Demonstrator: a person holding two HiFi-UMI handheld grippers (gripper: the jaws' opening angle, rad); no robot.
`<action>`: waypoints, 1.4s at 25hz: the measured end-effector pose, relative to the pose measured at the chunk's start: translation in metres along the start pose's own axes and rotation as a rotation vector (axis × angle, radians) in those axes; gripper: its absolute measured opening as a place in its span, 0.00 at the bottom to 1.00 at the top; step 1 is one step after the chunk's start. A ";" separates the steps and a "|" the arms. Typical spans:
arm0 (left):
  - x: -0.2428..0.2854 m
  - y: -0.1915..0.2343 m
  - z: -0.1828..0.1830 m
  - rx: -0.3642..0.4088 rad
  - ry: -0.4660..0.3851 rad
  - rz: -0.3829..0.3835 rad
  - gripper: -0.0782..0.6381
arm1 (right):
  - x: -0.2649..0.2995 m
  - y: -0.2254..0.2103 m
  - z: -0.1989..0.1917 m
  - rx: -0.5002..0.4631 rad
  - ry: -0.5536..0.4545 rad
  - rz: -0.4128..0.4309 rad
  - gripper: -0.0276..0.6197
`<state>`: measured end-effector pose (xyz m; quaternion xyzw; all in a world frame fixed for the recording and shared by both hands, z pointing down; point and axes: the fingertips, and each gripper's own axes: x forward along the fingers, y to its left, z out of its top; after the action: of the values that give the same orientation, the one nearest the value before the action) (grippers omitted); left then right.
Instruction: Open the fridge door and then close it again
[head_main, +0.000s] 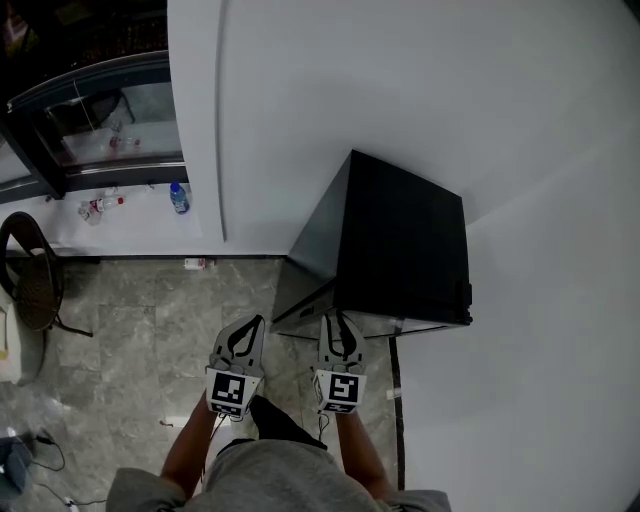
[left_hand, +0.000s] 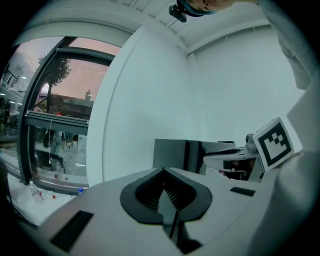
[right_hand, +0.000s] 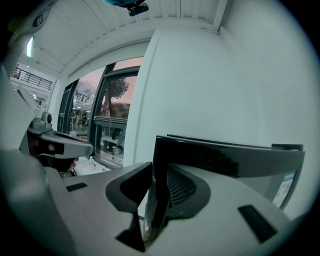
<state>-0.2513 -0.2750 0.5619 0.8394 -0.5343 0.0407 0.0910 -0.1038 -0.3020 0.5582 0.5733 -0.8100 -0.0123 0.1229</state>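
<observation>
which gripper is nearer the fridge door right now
Right. The right gripper is closed on the edge of the fridge door. The left gripper is shut and empty, left of the door, not touching it.

Grey marbled floor (head_main: 140, 320) down here, the black fridge (head_main: 400, 240) standing on it tight in the white corner, a dark chair (head_main: 35, 275) far left, cables (head_main: 48, 448) trailing beside it.

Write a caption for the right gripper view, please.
The right claw pinches the edge of the black fridge door, white wall behind.
</observation>
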 end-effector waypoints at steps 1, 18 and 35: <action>0.000 0.001 0.000 -0.001 0.000 0.002 0.12 | 0.001 0.000 0.000 0.002 -0.001 -0.001 0.21; 0.017 0.002 -0.005 0.014 0.011 0.016 0.12 | 0.011 -0.004 -0.002 0.013 -0.024 0.027 0.20; -0.019 -0.024 0.026 0.072 -0.018 0.032 0.12 | -0.043 0.002 0.027 0.089 -0.068 0.122 0.20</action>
<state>-0.2387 -0.2532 0.5309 0.8338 -0.5466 0.0541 0.0552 -0.0979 -0.2647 0.5247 0.5272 -0.8467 0.0120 0.0703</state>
